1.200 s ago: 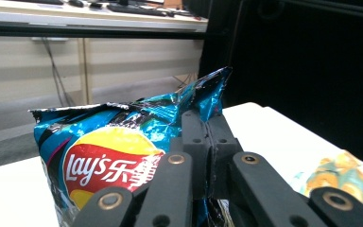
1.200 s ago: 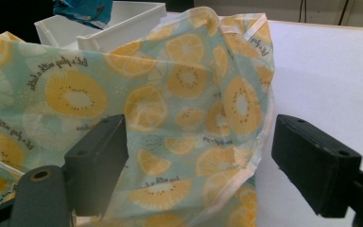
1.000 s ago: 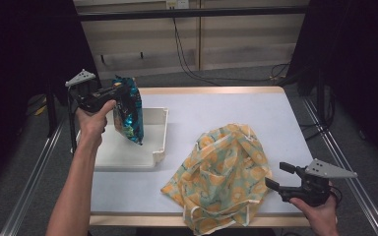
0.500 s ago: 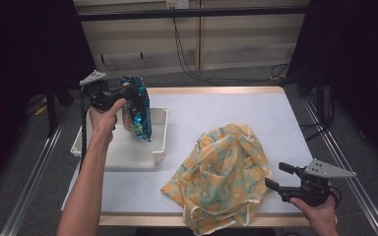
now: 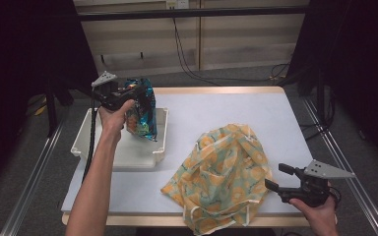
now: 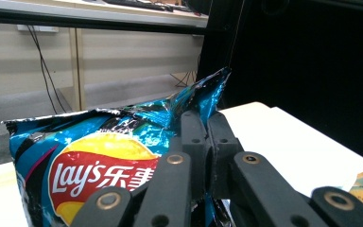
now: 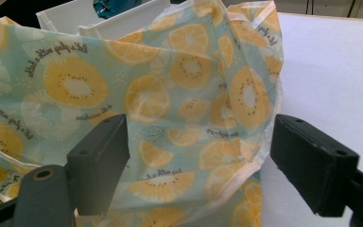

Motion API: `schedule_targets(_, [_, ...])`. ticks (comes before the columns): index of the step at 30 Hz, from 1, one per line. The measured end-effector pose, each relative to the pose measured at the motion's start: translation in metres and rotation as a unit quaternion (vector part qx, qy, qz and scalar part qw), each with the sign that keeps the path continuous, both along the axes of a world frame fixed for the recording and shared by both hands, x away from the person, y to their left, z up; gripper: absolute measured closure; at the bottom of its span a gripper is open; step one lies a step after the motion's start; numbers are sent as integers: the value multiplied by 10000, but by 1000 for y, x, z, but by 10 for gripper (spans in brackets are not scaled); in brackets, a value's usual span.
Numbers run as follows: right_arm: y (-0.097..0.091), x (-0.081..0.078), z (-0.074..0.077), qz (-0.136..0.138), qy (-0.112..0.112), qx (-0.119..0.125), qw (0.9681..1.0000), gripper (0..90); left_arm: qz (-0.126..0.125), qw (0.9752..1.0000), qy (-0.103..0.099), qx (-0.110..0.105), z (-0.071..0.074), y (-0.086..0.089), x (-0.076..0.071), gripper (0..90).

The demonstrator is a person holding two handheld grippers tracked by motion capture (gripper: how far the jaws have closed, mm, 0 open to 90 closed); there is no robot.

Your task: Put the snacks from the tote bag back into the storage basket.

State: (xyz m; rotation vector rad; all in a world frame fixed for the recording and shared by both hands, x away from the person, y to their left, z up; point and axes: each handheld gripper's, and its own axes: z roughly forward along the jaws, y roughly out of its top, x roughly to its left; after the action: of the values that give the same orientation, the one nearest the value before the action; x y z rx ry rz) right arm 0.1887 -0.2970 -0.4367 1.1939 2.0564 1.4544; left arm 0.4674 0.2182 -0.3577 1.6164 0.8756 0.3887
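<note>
High view: my left gripper (image 5: pixel 137 93) is clamped on the top edge of the chip bag (image 5: pixel 142 109), which hangs upright over the white tray (image 5: pixel 96 147) at far left. My right gripper (image 5: pixel 276 178) stands wide at the cloth bag's (image 5: pixel 224 169) near right edge, probably touching nothing. That bag lies right of the chips.

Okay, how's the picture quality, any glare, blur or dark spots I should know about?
High view: even light on the white table, black surroundings. Left gripper view: glare on the crinkled Lay's chip bag, and the left hand-held gripper is close and soft. Right gripper view: the lemon-print cloth is a little blurred.
</note>
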Motion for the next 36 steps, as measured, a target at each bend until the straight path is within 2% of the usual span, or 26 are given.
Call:
schedule_targets(1, [0,0,0,-3,0,-13,10000,202,48,10000,9,13,0,0,1,880])
schedule_targets(3, [-1,0,0,-3,-3,-19,10000,202,-27,10000,-6,-27,-3,-2,2,880])
schedule_targets(5, [-1,0,0,-20,-4,3,10000,202,-37,10000,-7,45,-5,-4,4,880])
schedule_targets(7, [-2,0,0,-8,-3,-17,10000,202,-22,10000,10,1,-7,-7,5,877])
schedule_targets(12, [-1,0,-1,4,8,-7,10000,202,5,9999,84,110,-13,-15,9,867])
schedule_targets(13, [-1,0,-1,15,0,-29,10000,202,-13,10000,69,43,-14,-16,9,866])
schedule_targets(14, [-1,0,-1,3,-5,-34,10000,202,-4,9999,62,125,-15,-17,10,865])
schedule_targets(25, [-3,0,-1,-25,-4,-12,10000,200,-84,9995,22,314,-19,-26,9,829])
schedule_targets(26, [-3,-1,-1,-30,15,-20,10000,200,-121,9997,69,219,-21,-27,10,822])
schedule_targets(30, [-3,0,-2,-28,41,-26,10000,199,-219,9988,198,388,-24,-32,9,790])
schedule_targets(34, [-3,1,-3,-31,39,-12,10000,199,-242,9983,259,456,-27,-35,10,739])
schedule_targets(36, [-3,1,-2,-36,37,-13,10000,199,-235,9984,282,418,-28,-36,9,731])
